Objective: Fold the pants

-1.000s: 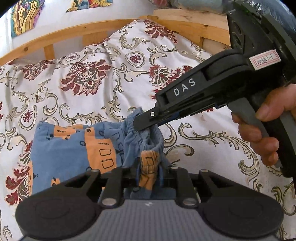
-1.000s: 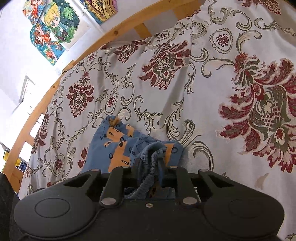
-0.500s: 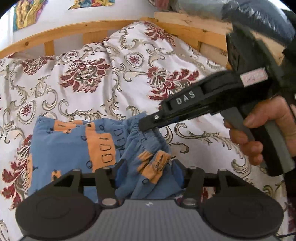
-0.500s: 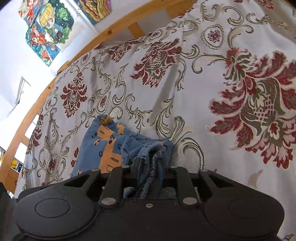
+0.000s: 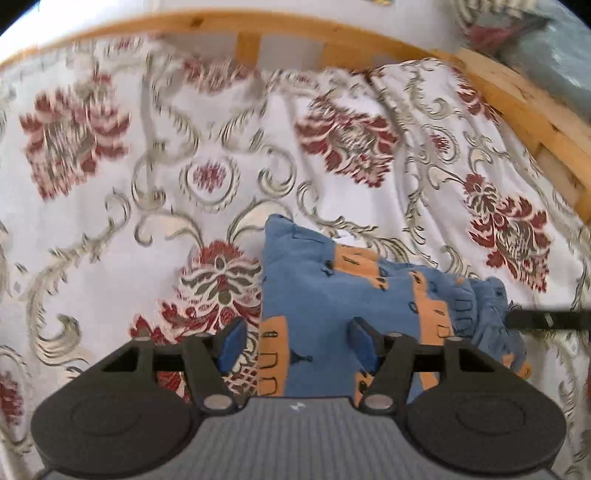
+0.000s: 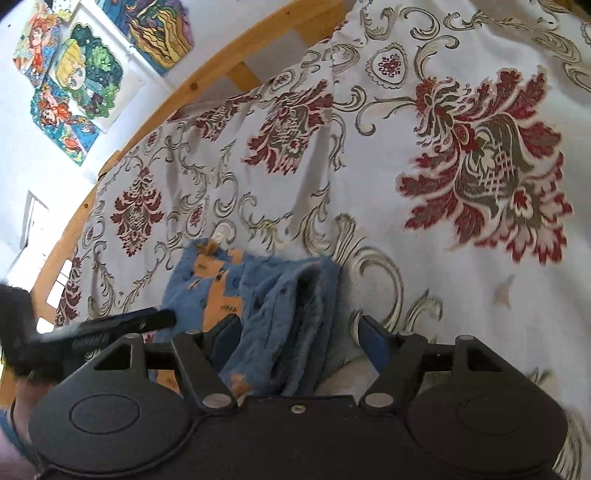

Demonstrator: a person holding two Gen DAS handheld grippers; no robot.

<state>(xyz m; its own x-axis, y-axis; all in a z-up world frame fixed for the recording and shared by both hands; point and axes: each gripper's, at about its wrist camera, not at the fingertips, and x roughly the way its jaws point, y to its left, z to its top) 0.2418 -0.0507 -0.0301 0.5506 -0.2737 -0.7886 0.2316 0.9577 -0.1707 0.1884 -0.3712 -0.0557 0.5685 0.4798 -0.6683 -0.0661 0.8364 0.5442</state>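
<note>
Bedspread (image 5: 110,229), white ground with red floral medallions and grey scrollwork, fills both views; wooden bed rail (image 5: 280,26) runs along its far edge, and cartoon posters (image 6: 77,74) hang on the wall beyond in the right wrist view. Pants (image 5: 332,291), blue with orange blocks, lie on the bedspread as a compact folded bundle, flat panel to one side and the gathered elastic waistband bunched at the other. In the left wrist view the bundle's long axis runs across the frame, from the squared corner near centre out to the ruffled waistband at right. Left gripper (image 5: 299,345) is spread wide, nothing between its blue pads; it hangs over the near-left edge of the bundle, one finger over bare bedspread, the other over cloth. Right gripper (image 6: 295,341) is likewise released, jaws apart, straddling the waistband end, cloth lying loose between the fingers and not pinched. From the right wrist view the pants stretch away forward and to the left; the left gripper's finger (image 6: 122,325) pokes in at that side. Judgement: fold looks set down, both tools let go. The right gripper sits nearer the thick rumpled end; the left sits nearer the flat end and the exposed side edge.
</note>
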